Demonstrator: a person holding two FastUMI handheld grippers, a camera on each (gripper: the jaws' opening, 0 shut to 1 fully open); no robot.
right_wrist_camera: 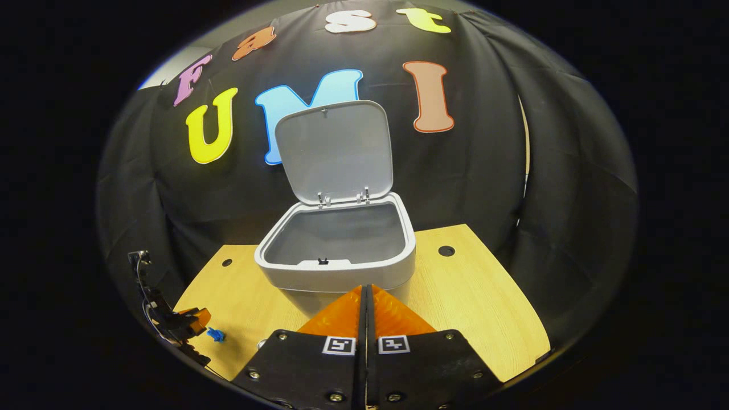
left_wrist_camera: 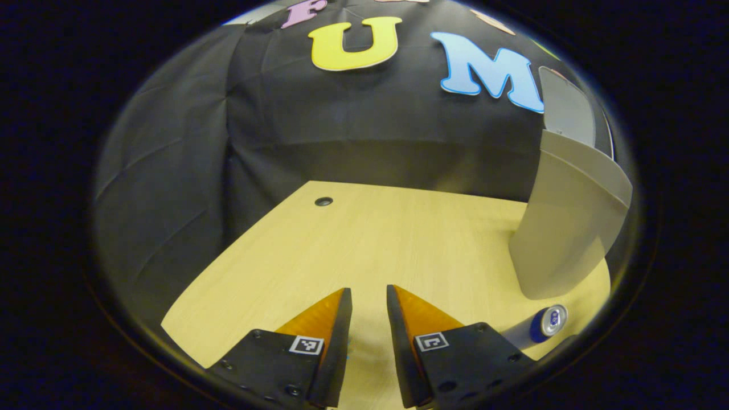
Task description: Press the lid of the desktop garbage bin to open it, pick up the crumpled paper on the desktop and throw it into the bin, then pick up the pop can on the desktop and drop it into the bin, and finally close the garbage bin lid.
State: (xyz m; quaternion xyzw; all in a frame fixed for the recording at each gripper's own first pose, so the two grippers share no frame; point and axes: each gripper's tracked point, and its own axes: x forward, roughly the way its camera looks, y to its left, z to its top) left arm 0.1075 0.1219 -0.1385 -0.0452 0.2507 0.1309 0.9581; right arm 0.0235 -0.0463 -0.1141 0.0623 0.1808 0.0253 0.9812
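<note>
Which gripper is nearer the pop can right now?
Left. The pop can lies on the table just right of the open left gripper. The shut right gripper faces the open garbage bin, with the left gripper low at its left.

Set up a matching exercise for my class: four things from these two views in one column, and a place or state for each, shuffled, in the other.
Things:
1. bin lid
2. pop can
3. right gripper
4. left gripper

States:
A. lying on its side on the desk
B. fingers closed together, nothing between them
C. standing up, open
D. fingers apart above the bare desk

Pairs: 1-C, 2-A, 3-B, 4-D
</note>
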